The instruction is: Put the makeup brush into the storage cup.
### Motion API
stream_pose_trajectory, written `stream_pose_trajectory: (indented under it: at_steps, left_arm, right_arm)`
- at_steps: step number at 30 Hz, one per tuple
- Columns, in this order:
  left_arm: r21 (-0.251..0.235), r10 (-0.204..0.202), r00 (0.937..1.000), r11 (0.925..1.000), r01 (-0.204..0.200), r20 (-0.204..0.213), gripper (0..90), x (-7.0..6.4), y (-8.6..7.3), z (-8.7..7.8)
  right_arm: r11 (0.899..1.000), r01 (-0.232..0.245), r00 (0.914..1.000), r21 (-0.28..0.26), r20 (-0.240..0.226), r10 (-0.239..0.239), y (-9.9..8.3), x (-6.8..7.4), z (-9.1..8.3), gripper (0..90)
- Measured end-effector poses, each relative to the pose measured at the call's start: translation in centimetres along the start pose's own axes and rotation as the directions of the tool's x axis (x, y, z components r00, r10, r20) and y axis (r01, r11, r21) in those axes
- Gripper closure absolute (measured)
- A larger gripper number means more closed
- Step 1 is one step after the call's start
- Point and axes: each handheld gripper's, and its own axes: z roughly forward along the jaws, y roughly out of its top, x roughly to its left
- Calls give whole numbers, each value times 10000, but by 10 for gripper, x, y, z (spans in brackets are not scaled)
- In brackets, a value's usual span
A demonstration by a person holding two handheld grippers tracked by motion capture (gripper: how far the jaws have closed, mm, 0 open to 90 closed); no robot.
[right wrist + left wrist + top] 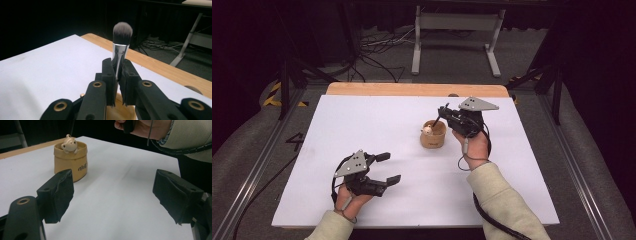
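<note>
A small tan cup (433, 135) with a little animal figure (427, 130) on its rim stands in the middle of the white table top (362, 130). My right gripper (443, 111) hovers just above the cup, shut on a makeup brush (120, 47) with a silver ferrule and grey bristles pointing up. The cup's rim (120, 110) lies directly below its jaws. My left gripper (387, 167) rests near the front left of the table, open and holding nothing. In the left gripper view the cup (70, 161) and its figure (68, 144) stand ahead to the left.
A wooden strip (417, 90) runs along the table's far edge. Beyond it are a white metal stand (457, 37) and loose cables (377, 55) on the floor. Metal rails (257, 170) flank the table.
</note>
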Motion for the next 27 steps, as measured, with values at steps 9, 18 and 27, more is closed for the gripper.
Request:
stream_pose_trajectory:
  at_steps: [9, 18, 27]
  left_arm:
    - [12, 13, 10000, 10000, -13, 27, 181, -1, 0, 0]
    - [0, 25, 10000, 10000, -25, 14, 181, 0, 0, 0]
    - [5, 22, 10000, 10000, -22, 58, 184, -1, 0, 1]
  right_arm:
    - [9999, -65, 10000, 158, 36, 65, -8, -1, 5, 831]
    - [9993, -117, 9999, 346, 63, 115, -15, -2, 11, 829]
    - [9992, -158, 9998, 363, -68, 161, -18, -2, 11, 736]
